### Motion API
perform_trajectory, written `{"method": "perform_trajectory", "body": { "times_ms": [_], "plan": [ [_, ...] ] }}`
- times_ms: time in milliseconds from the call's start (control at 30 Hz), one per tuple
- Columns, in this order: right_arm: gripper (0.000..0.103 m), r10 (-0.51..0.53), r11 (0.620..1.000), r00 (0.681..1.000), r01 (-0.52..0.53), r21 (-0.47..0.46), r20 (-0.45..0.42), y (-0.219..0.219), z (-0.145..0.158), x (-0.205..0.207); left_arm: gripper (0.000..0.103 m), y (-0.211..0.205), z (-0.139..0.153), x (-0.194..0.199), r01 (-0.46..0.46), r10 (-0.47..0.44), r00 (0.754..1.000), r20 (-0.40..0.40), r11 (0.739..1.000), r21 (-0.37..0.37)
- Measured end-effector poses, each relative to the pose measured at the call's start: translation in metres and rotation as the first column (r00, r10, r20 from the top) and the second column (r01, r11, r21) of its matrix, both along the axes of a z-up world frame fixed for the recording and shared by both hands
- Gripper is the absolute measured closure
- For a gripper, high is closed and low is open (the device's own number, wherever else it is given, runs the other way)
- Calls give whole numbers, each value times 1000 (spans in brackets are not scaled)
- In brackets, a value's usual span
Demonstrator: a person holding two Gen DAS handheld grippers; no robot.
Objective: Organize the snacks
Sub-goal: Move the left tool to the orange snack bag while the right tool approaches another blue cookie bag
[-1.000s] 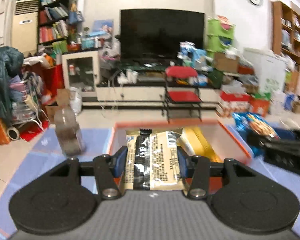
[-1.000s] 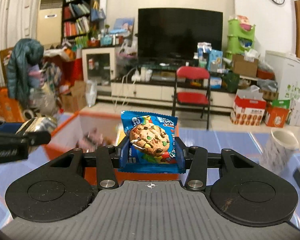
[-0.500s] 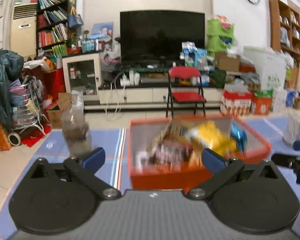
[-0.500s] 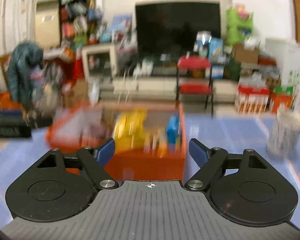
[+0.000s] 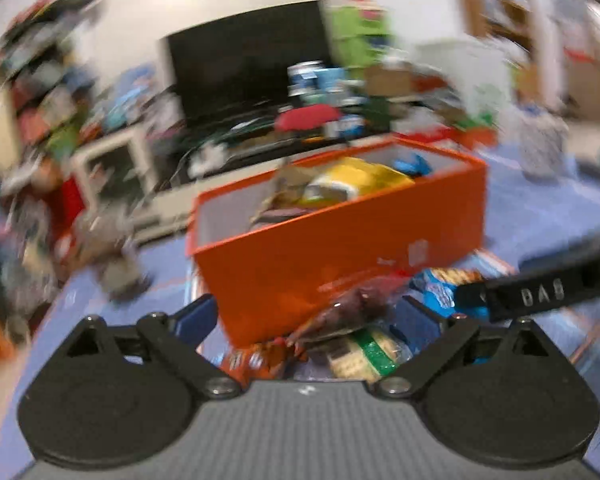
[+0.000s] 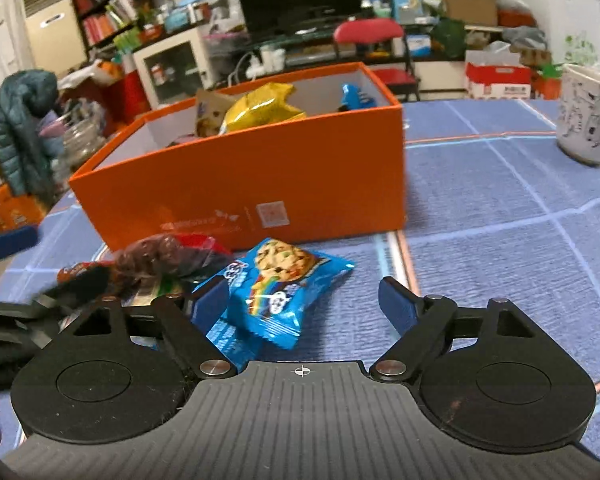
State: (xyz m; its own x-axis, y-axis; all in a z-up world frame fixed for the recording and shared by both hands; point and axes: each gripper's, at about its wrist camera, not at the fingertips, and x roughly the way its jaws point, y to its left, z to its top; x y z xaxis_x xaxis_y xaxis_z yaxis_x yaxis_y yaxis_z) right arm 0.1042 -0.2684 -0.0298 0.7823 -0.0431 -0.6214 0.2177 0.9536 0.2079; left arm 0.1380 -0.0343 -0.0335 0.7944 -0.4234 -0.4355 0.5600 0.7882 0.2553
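- the orange box (image 6: 260, 184) stands on the blue bench (image 6: 520, 216), a little left of middle in the right wrist view; its near long wall faces the cameras.
- inside the orange box a yellow bag (image 6: 260, 110) bulges above the rim near the middle, a pale packet (image 6: 210, 110) leans just left of it, and a blue packet (image 6: 354, 98) sits toward the far right corner.
- just in front of the box's near wall lies a loose pile of snacks: a blue cookie packet (image 6: 278, 284) on the right, and a clear bag of dark pieces (image 6: 160, 258) to its left, touching it.
- the right gripper (image 6: 302, 306) has its jaws spread wide and empty; the blue cookie packet lies between them, against the left finger.
- the left gripper (image 5: 308, 316) also has wide, empty jaws, with the bag of dark pieces and a green-labelled packet (image 5: 368, 354) between them; this view is badly blurred.
- a patterned white cup (image 6: 586, 114) stands far right on the bench, well apart from the box.
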Motion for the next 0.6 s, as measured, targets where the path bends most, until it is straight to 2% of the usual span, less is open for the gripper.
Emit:
{"method": "perform_trajectory", "body": {
  "times_ms": [100, 133, 200, 367, 467, 533, 600],
  "plan": [
    [32, 8, 1000, 1000, -8, 2, 1, 4, 0, 7, 11, -7, -6, 7, 82, -81, 997, -9, 994, 65],
    [32, 12, 1000, 1000, -12, -7, 2, 6, 0, 9, 15, -7, -6, 9, 95, -94, 995, -21, 992, 80],
    [32, 21, 1000, 1000, -21, -19, 1, 9, -1, 10, 15, 0, -6, 10, 77, -74, 997, -31, 993, 95],
    [32, 16, 1000, 1000, -16, -22, 14, 9, -2, 13, 12, 31, -7, 25, -39, 41, 993, -113, 999, 23],
    [32, 10, 1000, 1000, -10, -19, 14, 10, -4, 14, 13, 45, -10, 41, -135, 124, 974, -192, 990, -43],
    [32, 17, 1000, 1000, -17, -24, 7, 11, -6, 13, 13, 50, -12, 48, -159, 128, 960, -250, 982, -106],
    [32, 17, 999, 1000, -17, -27, 6, 12, -6, 13, 13, 50, -14, 51, -170, 130, 952, -276, 977, -126]
  ]
}}
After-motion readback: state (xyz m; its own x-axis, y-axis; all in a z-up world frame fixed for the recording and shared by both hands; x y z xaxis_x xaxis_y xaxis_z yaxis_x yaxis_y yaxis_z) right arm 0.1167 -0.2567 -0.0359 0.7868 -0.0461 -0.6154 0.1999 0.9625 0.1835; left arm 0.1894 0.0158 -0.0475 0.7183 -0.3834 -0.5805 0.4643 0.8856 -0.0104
